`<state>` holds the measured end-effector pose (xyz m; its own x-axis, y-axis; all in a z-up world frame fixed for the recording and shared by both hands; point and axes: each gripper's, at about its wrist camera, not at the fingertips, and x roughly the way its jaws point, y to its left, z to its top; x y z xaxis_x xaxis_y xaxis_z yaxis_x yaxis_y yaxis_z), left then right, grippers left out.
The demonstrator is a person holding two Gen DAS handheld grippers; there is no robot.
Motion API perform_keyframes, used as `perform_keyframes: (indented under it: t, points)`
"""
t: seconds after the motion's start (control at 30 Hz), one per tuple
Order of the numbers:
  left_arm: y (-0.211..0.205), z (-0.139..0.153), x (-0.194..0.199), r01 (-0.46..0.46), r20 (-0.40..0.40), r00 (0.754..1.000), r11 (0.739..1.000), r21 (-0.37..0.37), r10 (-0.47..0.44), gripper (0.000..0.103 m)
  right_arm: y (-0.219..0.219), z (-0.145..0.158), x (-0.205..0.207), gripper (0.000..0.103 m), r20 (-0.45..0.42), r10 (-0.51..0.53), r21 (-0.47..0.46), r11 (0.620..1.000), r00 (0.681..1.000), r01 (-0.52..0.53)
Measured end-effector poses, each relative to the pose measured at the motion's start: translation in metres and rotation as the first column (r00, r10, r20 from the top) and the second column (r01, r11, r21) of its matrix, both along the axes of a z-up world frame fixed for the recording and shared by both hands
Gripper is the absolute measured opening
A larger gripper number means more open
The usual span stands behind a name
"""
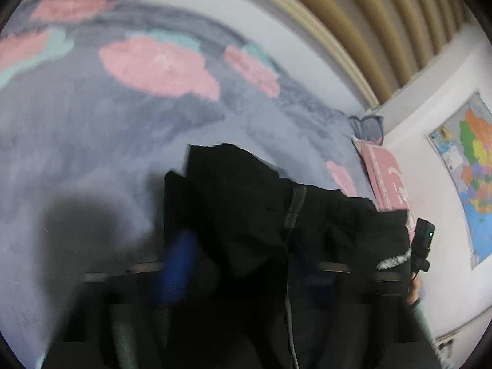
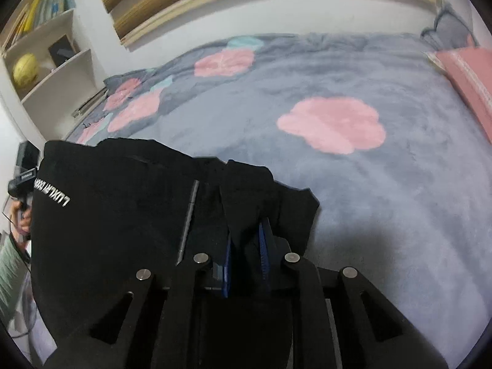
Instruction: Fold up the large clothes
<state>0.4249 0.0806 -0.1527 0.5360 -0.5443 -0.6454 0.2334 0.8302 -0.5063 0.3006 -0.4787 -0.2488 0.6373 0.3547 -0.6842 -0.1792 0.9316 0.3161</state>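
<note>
One black garment (image 2: pixel 123 215) is in play, a zipped piece with a single zipper line and one strip of white lettering near its edge; it hangs bunched over the near edge of the bed (image 2: pixel 369 200), held up between the two grippers. The right gripper (image 2: pixel 246 261) has its two blue-padded jaws closed on a fold of the black cloth, which is pinched between them and drapes forward over them. The left gripper (image 1: pixel 243 255) is blurred and largely buried in the fabric; one blue pad shows clearly at the left and the other only dimly at the right, and the jaws are shut with the garment lying across them. One grey blanket covers the bed; the right wrist view shows about five pink flower shapes on it, one large one lying alone toward the middle and the rest clustered at the far left corner. One pink pillow (image 2: pixel 467 86) lies at the right end of the bed. One map (image 1: pixel 470 178) hangs on the wall; one yellow ball (image 2: pixel 26 69) sits in the white shelf unit (image 2: pixel 55 70).
</note>
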Motion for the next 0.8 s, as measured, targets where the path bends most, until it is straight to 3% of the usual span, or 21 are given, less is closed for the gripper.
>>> perform_keyframes:
  t: [0.13,0.23,0.37,0.5,0.57,0.67,0.73,0.8]
  points:
    - [0.004,0.034,-0.027,-0.059,0.104,0.993,0.998,0.025,0.056,0.011,-0.011,0.044,-0.018,0.014,0.099,-0.092,-0.052,0.994,0.991,0.097]
    - [0.009,0.07,-0.039,-0.103,0.179,0.978,0.994,-0.029,0.107,0.011,-0.016,0.08,-0.02,0.013,0.162,-0.152,-0.059,0.985,0.975,0.163]
    - [0.001,0.1,-0.03,-0.193,0.244,0.951,0.981,-0.015,0.191,0.011,0.003,0.109,0.001,0.013,0.211,-0.224,-0.186,0.946,0.951,0.264]
    - [-0.008,0.066,0.013,-0.294,0.139,0.949,0.952,0.082,0.281,0.011,0.007,0.081,0.04,0.013,0.111,-0.286,-0.203,0.931,0.952,0.303]
    - [-0.008,0.035,0.032,-0.311,0.057,0.95,0.941,0.134,0.305,0.011,0.01,0.039,0.064,0.013,-0.003,-0.308,-0.242,0.923,0.952,0.298]
    - [-0.004,-0.025,0.055,-0.321,-0.107,0.936,0.938,0.127,0.335,0.012,0.014,-0.024,0.081,0.014,-0.166,-0.295,-0.223,0.941,0.941,0.256]
    - [-0.003,-0.041,0.06,-0.324,-0.129,0.933,0.94,0.109,0.336,0.013,0.019,-0.038,0.084,0.015,-0.172,-0.295,-0.239,0.938,0.94,0.25]
    - [-0.008,-0.039,0.059,-0.317,-0.107,0.936,0.936,0.153,0.335,0.016,0.021,-0.04,0.084,0.017,-0.17,-0.296,-0.253,0.935,0.94,0.249]
